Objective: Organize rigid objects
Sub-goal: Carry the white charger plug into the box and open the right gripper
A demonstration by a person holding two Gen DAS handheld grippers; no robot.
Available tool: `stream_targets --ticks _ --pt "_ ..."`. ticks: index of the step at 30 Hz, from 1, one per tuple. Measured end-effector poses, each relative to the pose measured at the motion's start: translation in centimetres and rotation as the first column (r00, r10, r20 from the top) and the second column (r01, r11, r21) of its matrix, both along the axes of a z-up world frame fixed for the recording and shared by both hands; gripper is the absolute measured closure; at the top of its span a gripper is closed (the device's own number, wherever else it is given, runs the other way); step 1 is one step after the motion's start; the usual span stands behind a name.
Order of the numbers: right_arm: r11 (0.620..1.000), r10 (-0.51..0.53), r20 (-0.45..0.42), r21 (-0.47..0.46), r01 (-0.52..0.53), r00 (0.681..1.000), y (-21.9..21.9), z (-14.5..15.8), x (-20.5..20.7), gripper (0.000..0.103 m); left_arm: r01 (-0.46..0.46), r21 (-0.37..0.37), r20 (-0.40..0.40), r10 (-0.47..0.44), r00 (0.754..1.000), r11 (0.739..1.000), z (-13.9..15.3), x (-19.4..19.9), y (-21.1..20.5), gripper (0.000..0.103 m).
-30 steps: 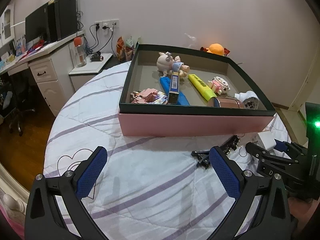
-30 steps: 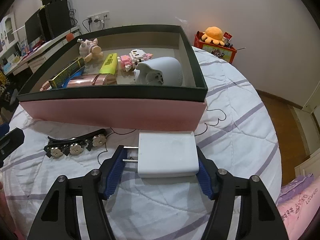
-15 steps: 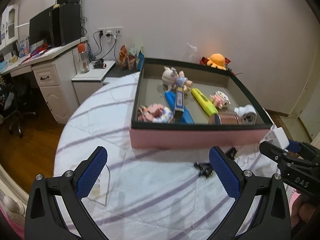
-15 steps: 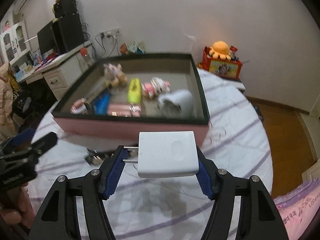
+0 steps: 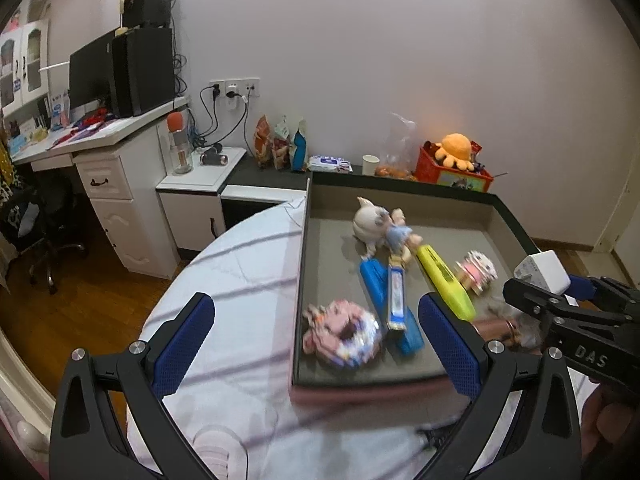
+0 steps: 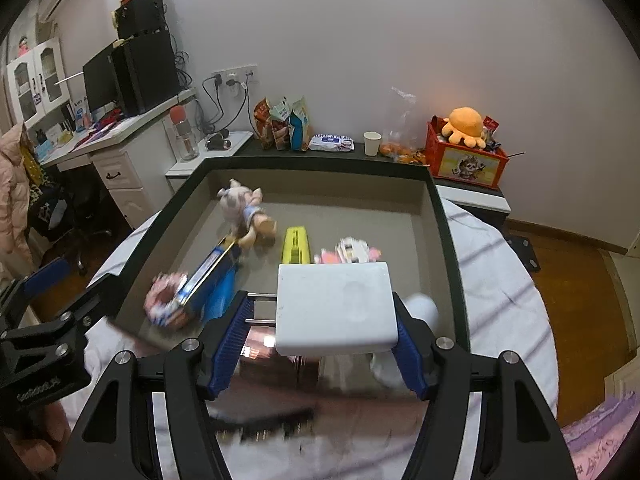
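My right gripper (image 6: 324, 336) is shut on a white plug adapter (image 6: 334, 308) and holds it in the air above the near edge of the pink box (image 6: 452, 240); it also shows in the left wrist view (image 5: 542, 272). The box (image 5: 304, 264) holds a pig doll (image 6: 240, 208), a yellow marker (image 6: 296, 246), a blue case (image 5: 384, 304), block figures and a copper tube. My left gripper (image 5: 320, 344) is open and empty, raised above the table left of the box. A black hair clip (image 6: 260, 424) lies blurred on the table below the right gripper.
The round table (image 5: 224, 280) has a white striped quilt. A desk (image 5: 100, 148) with a monitor stands at the left, a low shelf with snack bags, a paper cup and an orange plush on a red crate along the far wall.
Both grippers rose. The right one lifted the plug adapter off the table and carried it forward over the box's near edge. The left gripper stayed open.
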State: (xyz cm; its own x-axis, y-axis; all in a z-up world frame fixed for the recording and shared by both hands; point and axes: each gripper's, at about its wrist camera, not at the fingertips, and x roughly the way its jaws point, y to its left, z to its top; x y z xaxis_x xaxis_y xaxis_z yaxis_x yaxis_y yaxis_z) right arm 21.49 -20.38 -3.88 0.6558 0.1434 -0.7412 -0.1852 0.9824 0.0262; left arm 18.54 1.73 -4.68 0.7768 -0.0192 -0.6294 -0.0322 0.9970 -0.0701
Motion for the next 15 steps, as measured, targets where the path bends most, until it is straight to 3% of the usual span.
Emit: stream_targets --ticks 10,13,15 --pt "0.999 -0.016 -0.114 -0.036 0.012 0.993 -0.2 -4.0 4.2 0.035 -0.021 -0.002 -0.045 0.021 0.999 1.000 -1.8 2.8 0.5 0.000" --pt "0.999 -0.019 -0.117 -0.034 0.016 0.993 -0.1 -4.0 3.9 0.021 -0.020 -0.006 -0.049 0.019 0.999 1.000 -2.0 2.5 0.5 0.000" --pt "0.999 -0.023 -0.101 -0.037 0.019 0.995 -0.2 -3.6 3.5 0.021 -0.020 -0.008 -0.045 0.020 0.999 1.000 -1.7 2.1 0.5 0.000"
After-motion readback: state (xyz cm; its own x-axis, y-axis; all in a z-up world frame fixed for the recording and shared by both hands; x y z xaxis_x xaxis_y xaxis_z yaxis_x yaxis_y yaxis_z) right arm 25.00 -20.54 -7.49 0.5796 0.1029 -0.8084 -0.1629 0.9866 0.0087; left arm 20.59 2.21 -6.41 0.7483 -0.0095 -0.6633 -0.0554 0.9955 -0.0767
